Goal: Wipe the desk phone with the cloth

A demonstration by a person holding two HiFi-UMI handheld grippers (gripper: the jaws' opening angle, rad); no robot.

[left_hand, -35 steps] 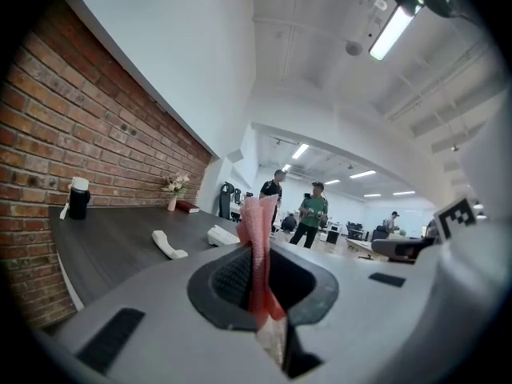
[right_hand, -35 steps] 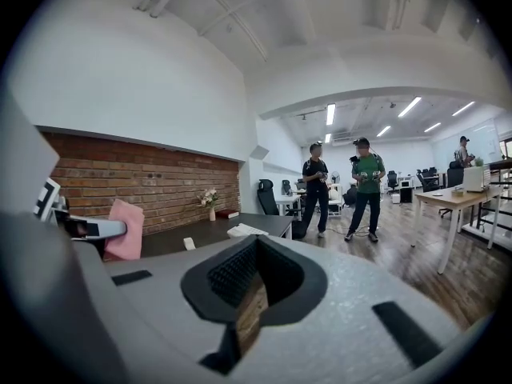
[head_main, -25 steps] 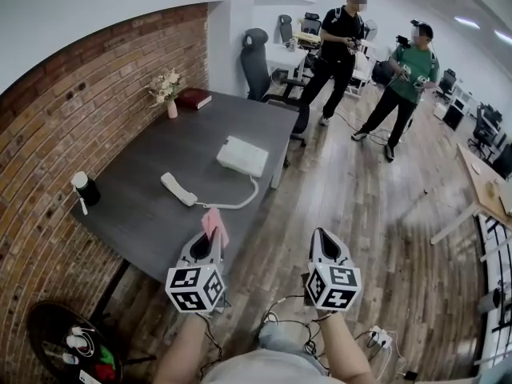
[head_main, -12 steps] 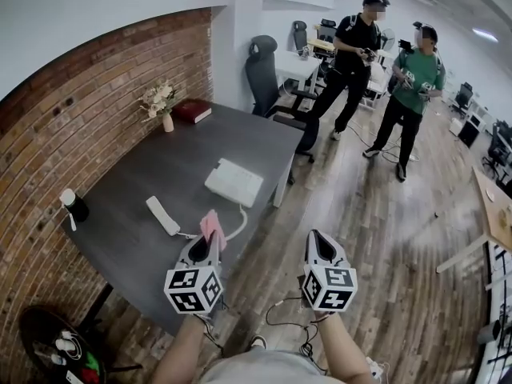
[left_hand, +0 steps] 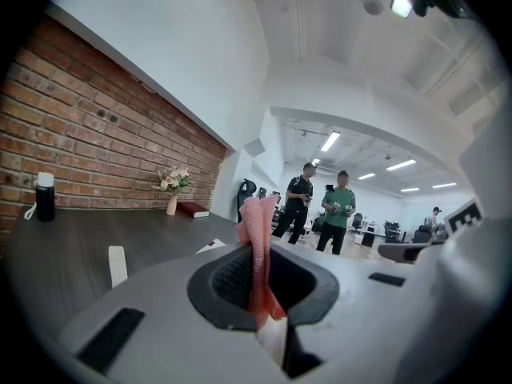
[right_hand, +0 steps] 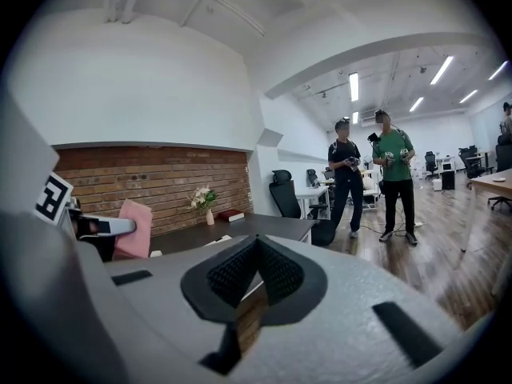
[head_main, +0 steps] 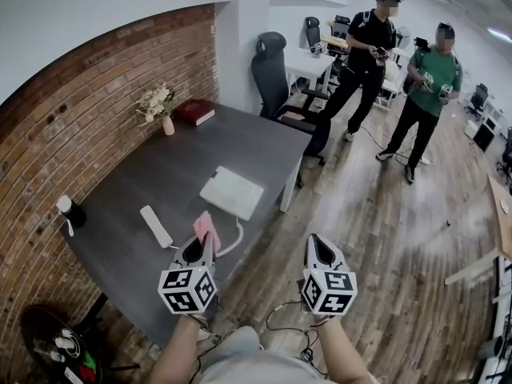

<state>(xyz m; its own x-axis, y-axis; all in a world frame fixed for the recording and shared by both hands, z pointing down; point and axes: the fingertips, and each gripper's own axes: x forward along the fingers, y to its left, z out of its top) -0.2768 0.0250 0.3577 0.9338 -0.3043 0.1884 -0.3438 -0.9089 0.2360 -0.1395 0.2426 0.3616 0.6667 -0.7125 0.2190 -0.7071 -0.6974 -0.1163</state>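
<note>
1. the left claw point(head_main: 206, 242) was pinching a pink cloth point(head_main: 206, 228); its jaws were pressed onto the fabric, which stuck out past the tips as a folded strip.
2. this claw was held at the near edge of the dark tabletop point(head_main: 152, 174), with the cloth over the spot where the white cord point(head_main: 234, 239) curved; whether the cloth touched anything could not be told.
3. the right claw point(head_main: 318, 245) was pressed together with nothing between its jaws, and hung over the wooden floor point(head_main: 384, 238), off the tabletop and beside the left one.
4. the desk phone point(head_main: 232, 192), a flat white base, sat near the tabletop's right edge, just ahead of the cloth.
5. its handset point(head_main: 155, 226) lay off the base, flat on the tabletop to the left of the cloth and apart from the base, joined to it by the cord.
6. a black bottle point(head_main: 69, 212) with a white top stood at the left by the brick wall point(head_main: 72, 110).
7. at the far end were a small vase of flowers point(head_main: 158, 104) and a red book point(head_main: 194, 112), well apart from the phone.
8. a black office chair point(head_main: 277, 77) stood beyond the far corner.
9. two people stood farther off on the floor, one in black point(head_main: 364, 50), one in a green shirt point(head_main: 428, 82).
10. nothing lay between the cloth and the phone's base except the cord.
</note>
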